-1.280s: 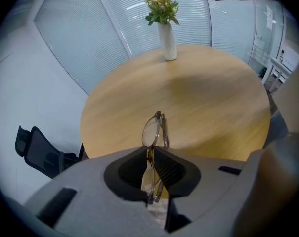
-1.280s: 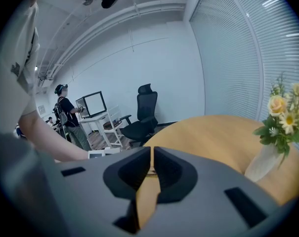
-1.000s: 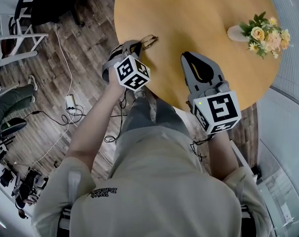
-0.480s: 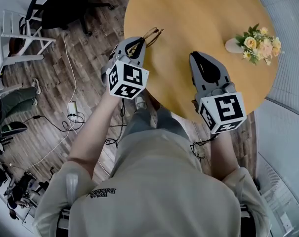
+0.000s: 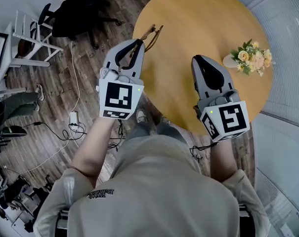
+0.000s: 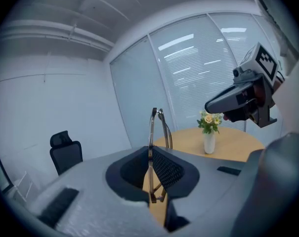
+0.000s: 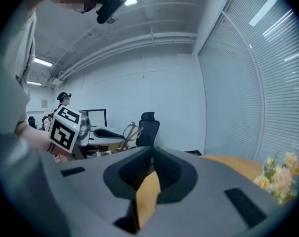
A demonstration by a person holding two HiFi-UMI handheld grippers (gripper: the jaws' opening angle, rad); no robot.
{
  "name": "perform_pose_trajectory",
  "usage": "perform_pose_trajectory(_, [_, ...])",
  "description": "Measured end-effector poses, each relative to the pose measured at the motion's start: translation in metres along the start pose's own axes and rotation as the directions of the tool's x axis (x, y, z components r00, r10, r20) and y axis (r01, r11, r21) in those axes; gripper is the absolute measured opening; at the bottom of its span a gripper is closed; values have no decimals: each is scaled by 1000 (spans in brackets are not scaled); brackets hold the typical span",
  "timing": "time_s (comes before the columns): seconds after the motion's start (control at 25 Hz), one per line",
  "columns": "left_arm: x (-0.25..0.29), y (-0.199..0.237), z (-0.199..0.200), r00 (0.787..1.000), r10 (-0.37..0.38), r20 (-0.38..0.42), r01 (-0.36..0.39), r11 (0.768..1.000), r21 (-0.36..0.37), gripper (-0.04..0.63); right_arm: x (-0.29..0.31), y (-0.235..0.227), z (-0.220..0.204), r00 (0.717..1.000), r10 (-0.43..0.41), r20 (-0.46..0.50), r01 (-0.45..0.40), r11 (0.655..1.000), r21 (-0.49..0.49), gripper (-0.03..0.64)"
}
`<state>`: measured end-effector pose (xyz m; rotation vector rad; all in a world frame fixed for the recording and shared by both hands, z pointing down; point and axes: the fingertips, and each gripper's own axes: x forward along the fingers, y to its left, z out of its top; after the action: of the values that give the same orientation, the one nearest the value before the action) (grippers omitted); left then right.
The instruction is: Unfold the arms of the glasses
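The glasses (image 5: 152,34) have a thin brown frame and folded arms. My left gripper (image 5: 139,44) is shut on them and holds them in the air over the left edge of the round wooden table (image 5: 198,28). In the left gripper view the glasses (image 6: 151,127) stand upright, pinched between the jaws, and poke out past the tips of the left gripper (image 6: 150,154). My right gripper (image 5: 199,59) hangs over the table's near part, shut with nothing in it. The right gripper view shows the right gripper (image 7: 151,154) closed, with the left gripper (image 7: 113,132) and glasses (image 7: 132,131) off to the left.
A white vase of yellow and pink flowers (image 5: 250,57) stands at the table's right side. A black office chair (image 5: 77,14) and a white rack (image 5: 21,38) stand on the wooden floor to the left, with cables (image 5: 72,117) lying below them.
My left gripper has risen and moved forward with the glasses in it, off the table's edge. The right gripper has shifted only slightly forward.
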<state>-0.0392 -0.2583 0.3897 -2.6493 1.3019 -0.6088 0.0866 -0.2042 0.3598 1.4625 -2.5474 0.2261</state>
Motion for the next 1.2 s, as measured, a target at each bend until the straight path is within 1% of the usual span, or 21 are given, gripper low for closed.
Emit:
perform_pose_trajectory(0.12, [-13,6,24,997,27,72,-26,1000,-9,40,-5,-2,18,999,-9,37,9,1000,-19,40])
perform_pose_trajectory(0.28, [-30,12,49,990,37,137,-30,998,-48,40,-10,-7,35,998,-24,64,26,999,-31,40])
perform_pose_trajectory(0.44, [-48,20,72,978,74,196,-48,990,-133,40,-16,-8,51,995,-36,95,41,998,-47,40])
perform_pose_trajectory(0.6, [-64,26,84,969,106,224,-67,982,-175,40,-27,-2,68,991,-26,130,34,997,-62,40])
perform_pose_trajectory(0.72, [-75,28,92,964,113,240,-67,979,-191,40,-37,5,84,987,-14,160,27,996,-81,40])
perform_pose_trajectory(0.88, [-90,31,95,960,118,255,-58,972,-230,40,-46,17,99,982,6,188,13,995,-99,40])
perform_pose_trajectory(1.0, [-99,33,95,957,124,264,-67,974,-215,40,-51,23,102,981,15,194,6,994,-109,40])
perform_pose_trajectory(1.2, [-108,34,91,956,134,262,-75,972,-223,40,-50,27,92,985,21,173,-3,994,-106,40])
